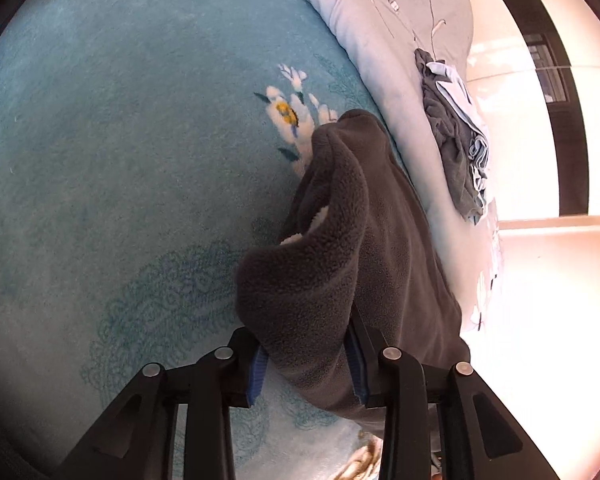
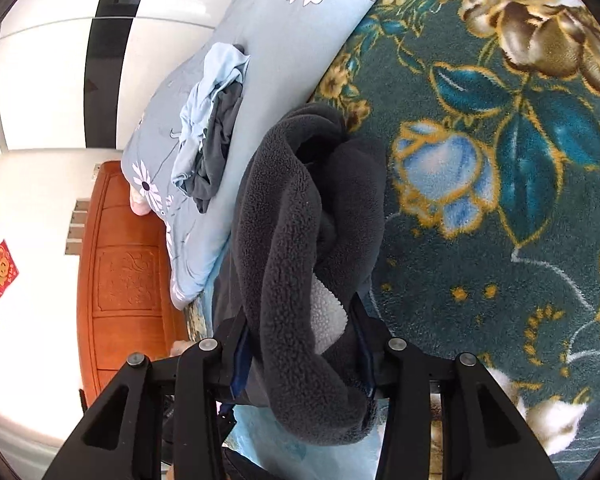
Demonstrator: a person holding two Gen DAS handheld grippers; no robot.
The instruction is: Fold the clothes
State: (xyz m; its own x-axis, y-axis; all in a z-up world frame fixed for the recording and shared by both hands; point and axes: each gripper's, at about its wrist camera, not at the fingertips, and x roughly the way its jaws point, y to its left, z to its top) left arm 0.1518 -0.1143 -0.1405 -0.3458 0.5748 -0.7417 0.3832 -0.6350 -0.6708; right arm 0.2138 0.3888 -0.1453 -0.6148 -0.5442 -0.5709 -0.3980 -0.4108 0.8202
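Left tool [image 1: 306,364] and right tool [image 2: 302,360] each clamp the dark grey fleece garment [image 1: 340,240], which is bunched on the teal blanket [image 1: 120,140]. Behind the fleece, crumpled clothes [image 2: 208,128] lie on a pale-blue duvet [image 2: 280,60]. No legible writing, seemingly.

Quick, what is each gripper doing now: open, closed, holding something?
Left gripper: closed on the dark grey fleece garment.
Right gripper: closed on the same fleece garment.

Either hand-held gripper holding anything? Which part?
Both hold the dark grey fleece garment. The left hand-held gripper and the right hand-held gripper each pinch a bunched fold of it; which part cannot be told.
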